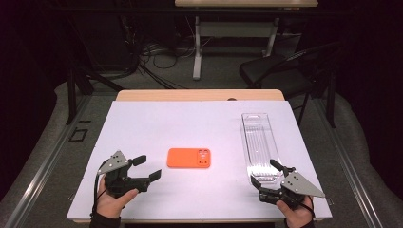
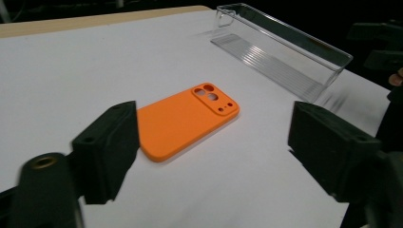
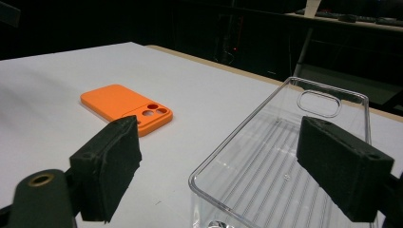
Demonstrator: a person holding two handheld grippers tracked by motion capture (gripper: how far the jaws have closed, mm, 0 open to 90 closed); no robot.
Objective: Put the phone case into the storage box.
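An orange phone case lies flat in the middle of the white table top, camera cut-outs toward the right. My left gripper rests to its left, open, jaws pointing at the case with nothing between them. A long clear plastic tray lies lengthwise on the right side. My right gripper is open at the tray's near end. In the right gripper view the tray's near corner sits ahead of the wide jaws, neither pad pressing it, and the case lies farther left.
The white sheet covers a wooden table whose far edge shows beyond it. A black chair and another table's legs stand on the floor behind. Dark surroundings flank both sides.
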